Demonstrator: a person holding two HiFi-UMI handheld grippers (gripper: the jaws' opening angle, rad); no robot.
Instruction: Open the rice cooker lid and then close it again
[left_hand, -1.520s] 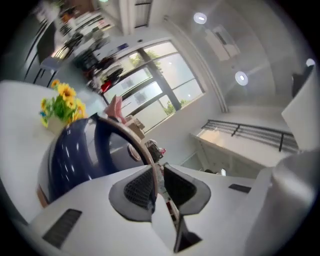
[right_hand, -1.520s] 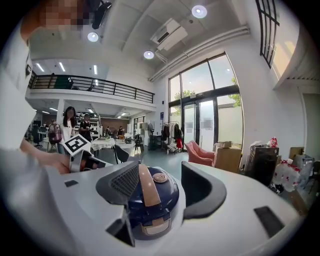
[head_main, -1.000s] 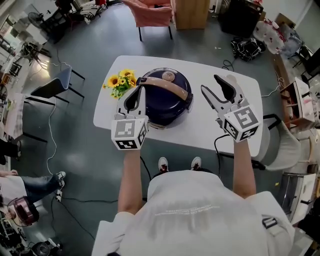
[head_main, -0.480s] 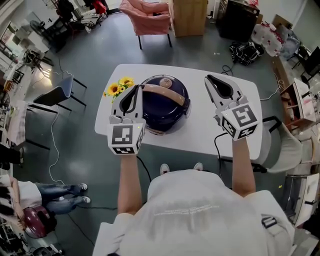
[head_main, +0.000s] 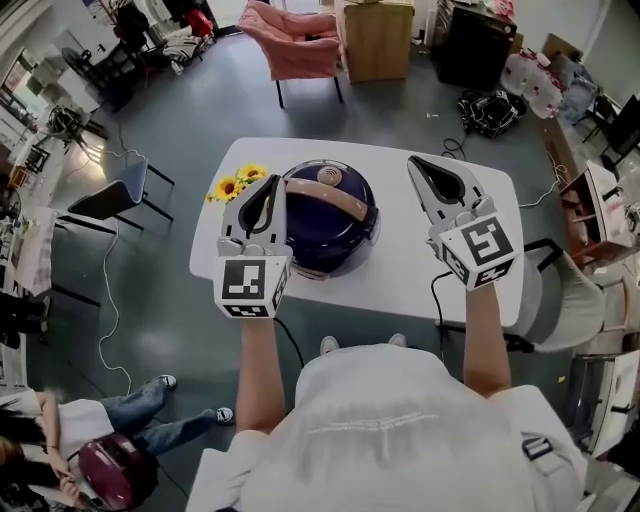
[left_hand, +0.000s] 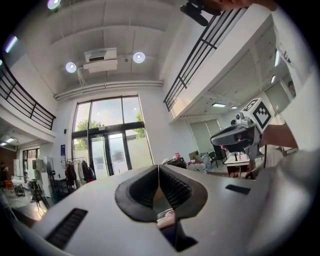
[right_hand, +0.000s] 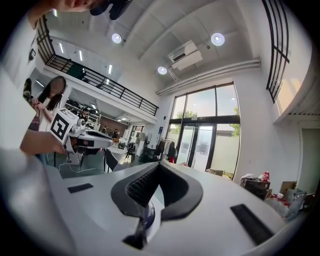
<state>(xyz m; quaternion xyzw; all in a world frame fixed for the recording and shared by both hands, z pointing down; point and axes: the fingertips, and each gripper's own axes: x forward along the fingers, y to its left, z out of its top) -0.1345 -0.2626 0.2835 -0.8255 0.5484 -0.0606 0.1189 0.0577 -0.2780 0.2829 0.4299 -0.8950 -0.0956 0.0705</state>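
Rice cooker (head_main: 335, 228), left claw (head_main: 269, 184), right claw (head_main: 414, 163), closed

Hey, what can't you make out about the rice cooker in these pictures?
- The rice cooker's left side: head view, behind the left claw.
- Whether its lid is latched: head view, too small from above.
- The table and cooker: both claw views, hidden under each claw's own body.

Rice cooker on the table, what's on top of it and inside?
On the rice cooker, a tan handle crosses the closed lid; the lid hides the inside.
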